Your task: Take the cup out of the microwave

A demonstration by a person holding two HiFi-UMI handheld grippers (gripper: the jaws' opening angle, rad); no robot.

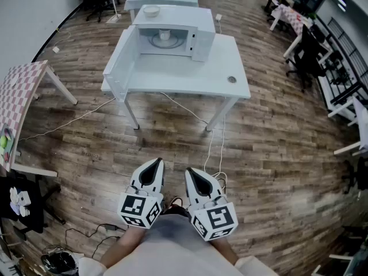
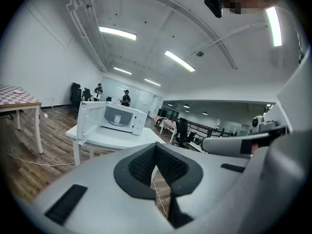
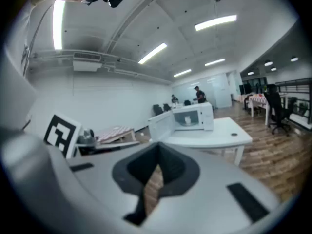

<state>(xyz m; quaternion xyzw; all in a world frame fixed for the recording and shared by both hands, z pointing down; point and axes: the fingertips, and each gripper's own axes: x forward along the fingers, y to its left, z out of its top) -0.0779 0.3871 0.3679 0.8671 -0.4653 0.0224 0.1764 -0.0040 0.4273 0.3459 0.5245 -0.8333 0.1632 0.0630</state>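
The white microwave (image 1: 172, 30) stands far ahead of me on a white table (image 1: 184, 73), its door (image 1: 119, 62) swung open to the left. A small white cup (image 1: 165, 36) stands inside on the turntable. The cup (image 2: 118, 118) shows in the left gripper view and, small, as the cup (image 3: 187, 120) in the right gripper view. My left gripper (image 1: 156, 162) and right gripper (image 1: 190, 172) hover side by side over the wooden floor, well short of the table. Both are shut and hold nothing. Each points roughly towards the microwave (image 2: 114, 118).
A white bowl (image 1: 151, 10) sits on top of the microwave. Cables (image 1: 210, 134) trail from the table across the floor. A checkered table (image 1: 20, 94) stands at the left, a dark stand (image 1: 23, 203) at lower left, office chairs and desks (image 1: 310, 50) at the right. Two people (image 2: 126, 98) stand far behind.
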